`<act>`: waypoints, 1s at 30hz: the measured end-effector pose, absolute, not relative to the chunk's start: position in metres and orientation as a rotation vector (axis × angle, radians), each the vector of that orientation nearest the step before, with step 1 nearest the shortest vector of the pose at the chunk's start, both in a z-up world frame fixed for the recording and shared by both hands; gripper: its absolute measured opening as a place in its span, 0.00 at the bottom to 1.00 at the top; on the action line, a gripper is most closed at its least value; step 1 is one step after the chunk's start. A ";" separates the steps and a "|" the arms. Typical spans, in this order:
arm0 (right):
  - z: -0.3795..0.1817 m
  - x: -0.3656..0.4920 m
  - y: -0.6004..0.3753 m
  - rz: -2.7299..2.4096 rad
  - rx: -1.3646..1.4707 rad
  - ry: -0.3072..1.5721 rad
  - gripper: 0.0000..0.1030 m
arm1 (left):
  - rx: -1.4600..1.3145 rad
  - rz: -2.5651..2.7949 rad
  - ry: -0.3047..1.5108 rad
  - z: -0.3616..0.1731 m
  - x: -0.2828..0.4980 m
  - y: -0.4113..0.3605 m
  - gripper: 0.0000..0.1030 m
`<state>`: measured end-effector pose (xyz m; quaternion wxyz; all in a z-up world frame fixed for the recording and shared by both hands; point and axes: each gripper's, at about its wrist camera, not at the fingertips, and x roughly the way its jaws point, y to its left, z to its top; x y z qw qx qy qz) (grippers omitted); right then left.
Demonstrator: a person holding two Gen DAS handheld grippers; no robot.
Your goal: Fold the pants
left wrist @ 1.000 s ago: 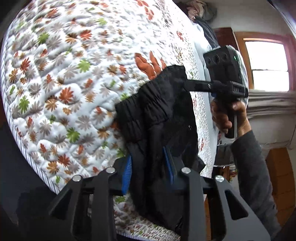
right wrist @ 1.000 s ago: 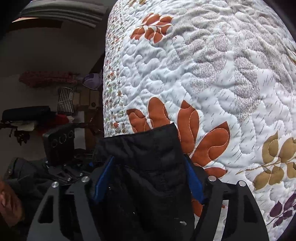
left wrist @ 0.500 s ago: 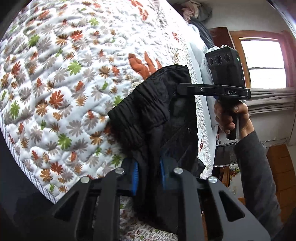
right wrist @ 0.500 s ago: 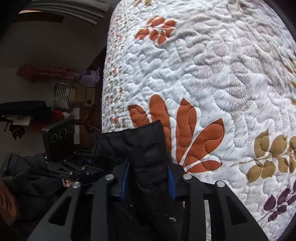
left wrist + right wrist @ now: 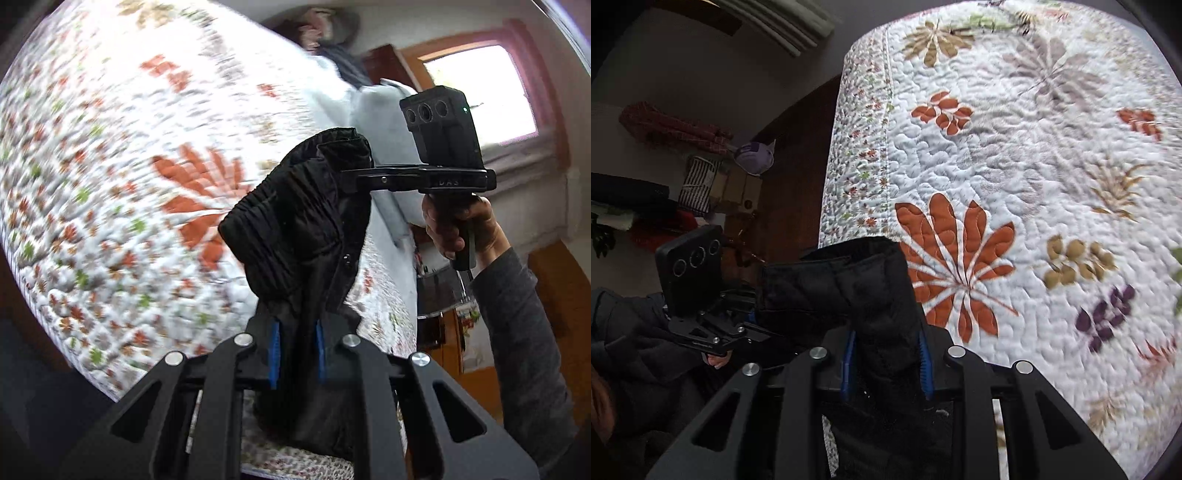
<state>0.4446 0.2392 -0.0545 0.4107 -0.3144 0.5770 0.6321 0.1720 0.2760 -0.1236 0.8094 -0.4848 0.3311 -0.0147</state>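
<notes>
Black pants (image 5: 295, 221) hang bunched above a floral quilt (image 5: 110, 147) on the bed. My left gripper (image 5: 296, 332) is shut on one end of the elastic waistband, blue pads pressing the cloth. My right gripper (image 5: 886, 354) pinches the other end of the pants (image 5: 849, 288), its jaws closing further on the fabric. In the left wrist view the right gripper (image 5: 364, 177), held by a hand (image 5: 458, 225), bites the far waistband corner. The right wrist view shows the left gripper (image 5: 753, 321) at the left. The pant legs drop out of sight below.
The quilt (image 5: 1034, 184) spreads wide to the right of the pants. A pale blue pillow (image 5: 343, 103) and a heap of clothes (image 5: 325, 26) lie at the bed's far end. A bright window (image 5: 476, 92) and wooden furniture (image 5: 554, 277) stand beyond. Cluttered shelves (image 5: 701, 184) line the wall.
Both grippers went from open around the waistband to shut on it. Both then rose, lifting the pants off the quilt.
</notes>
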 end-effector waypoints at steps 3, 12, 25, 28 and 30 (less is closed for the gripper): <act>-0.017 0.443 0.205 1.543 -0.792 1.405 0.26 | -0.978 -0.085 0.684 -0.095 0.177 0.253 0.12; 0.072 0.435 0.070 1.378 -0.715 1.303 0.26 | -0.812 -0.269 0.639 -0.027 0.178 0.163 0.12; 0.099 0.422 -0.135 1.215 -0.514 1.253 0.26 | -0.573 -0.509 0.694 0.007 0.189 0.002 0.12; 0.087 0.421 -0.175 1.193 -0.469 1.257 0.26 | -0.526 -0.549 0.726 -0.002 0.193 -0.034 0.12; 0.074 0.421 -0.204 1.182 -0.433 1.258 0.26 | -0.492 -0.567 0.744 -0.011 0.197 -0.053 0.12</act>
